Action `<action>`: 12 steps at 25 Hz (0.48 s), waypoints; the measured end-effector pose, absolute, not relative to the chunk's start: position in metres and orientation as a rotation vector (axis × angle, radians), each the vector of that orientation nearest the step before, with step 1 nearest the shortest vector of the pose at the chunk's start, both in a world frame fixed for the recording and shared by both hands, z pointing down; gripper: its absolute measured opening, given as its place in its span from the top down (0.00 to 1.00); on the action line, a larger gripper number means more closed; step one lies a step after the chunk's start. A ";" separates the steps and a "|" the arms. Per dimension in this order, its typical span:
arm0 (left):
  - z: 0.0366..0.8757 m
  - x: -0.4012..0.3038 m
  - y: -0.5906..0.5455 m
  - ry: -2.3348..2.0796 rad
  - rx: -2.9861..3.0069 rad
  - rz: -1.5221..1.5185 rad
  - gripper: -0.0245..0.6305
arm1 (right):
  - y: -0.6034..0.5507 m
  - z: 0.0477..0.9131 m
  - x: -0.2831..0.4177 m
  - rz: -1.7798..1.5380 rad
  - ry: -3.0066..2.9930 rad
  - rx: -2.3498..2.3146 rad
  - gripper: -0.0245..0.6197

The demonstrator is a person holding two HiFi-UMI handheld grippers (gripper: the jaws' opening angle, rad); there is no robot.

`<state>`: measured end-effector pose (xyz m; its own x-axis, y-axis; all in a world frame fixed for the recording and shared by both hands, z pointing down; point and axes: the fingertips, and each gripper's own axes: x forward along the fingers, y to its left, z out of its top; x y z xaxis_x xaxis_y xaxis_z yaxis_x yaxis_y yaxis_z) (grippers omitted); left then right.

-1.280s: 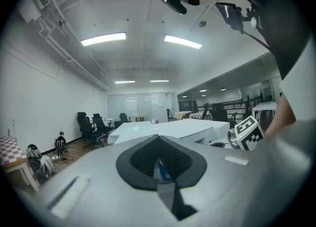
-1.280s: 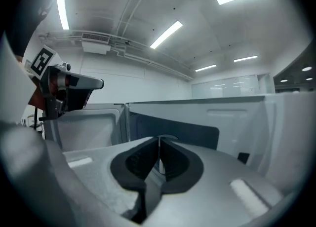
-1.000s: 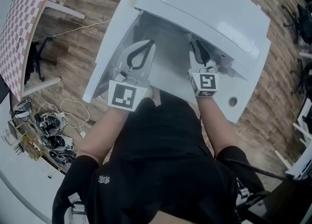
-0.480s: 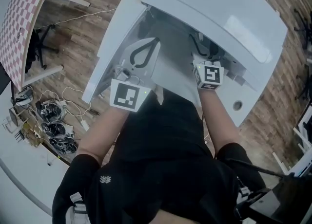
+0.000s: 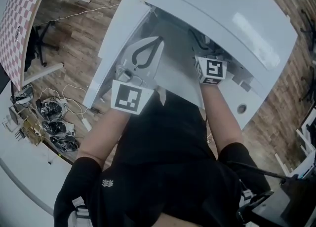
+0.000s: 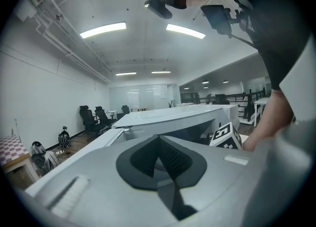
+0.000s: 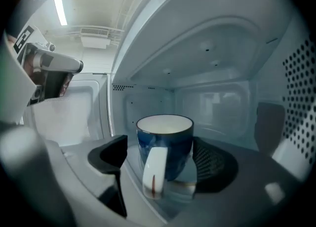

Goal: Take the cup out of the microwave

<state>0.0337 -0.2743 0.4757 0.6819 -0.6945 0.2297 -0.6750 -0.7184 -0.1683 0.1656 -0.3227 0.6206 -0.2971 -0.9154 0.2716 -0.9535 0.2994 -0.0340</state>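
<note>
A dark blue cup (image 7: pixel 165 144) with a white inside and a white handle stands in the microwave's cavity, handle turned toward me. My right gripper (image 7: pixel 163 167) is open, its jaws having just been opening. The cup sits between the pads (image 7: pixel 111 157) with a gap on the left side. In the head view only its marker cube (image 5: pixel 212 70) shows at the white microwave's (image 5: pixel 237 14) mouth, and the cup is hidden there. The left gripper (image 5: pixel 159 41) is shut on nothing, beside the door (image 5: pixel 116 53) that hangs open to the left.
A checkered table (image 5: pixel 17 23) stands at the far left, with cables and gear (image 5: pixel 54 127) heaped on a white surface below it. The microwave sits over wooden floor (image 5: pixel 89 4). My black-clad body fills the lower head view.
The right gripper has pushed farther under the microwave's top, so its fingers no longer show from above. The left gripper has hardly shifted beside the door.
</note>
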 end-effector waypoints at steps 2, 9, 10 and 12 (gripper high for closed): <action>0.478 0.031 -0.276 1.164 -2.821 -0.431 0.95 | -0.327 0.624 0.165 0.280 -2.354 1.728 0.32; 0.479 0.030 -0.279 1.160 -2.837 -0.457 0.95 | -0.345 0.627 0.166 0.260 -2.321 1.736 0.30; 0.479 0.030 -0.279 1.157 -2.837 -0.460 0.95 | -0.346 0.628 0.167 0.259 -2.315 1.736 0.30; 0.478 0.030 -0.278 1.157 -2.839 -0.462 0.95 | -0.349 0.631 0.166 0.253 -2.302 1.732 0.30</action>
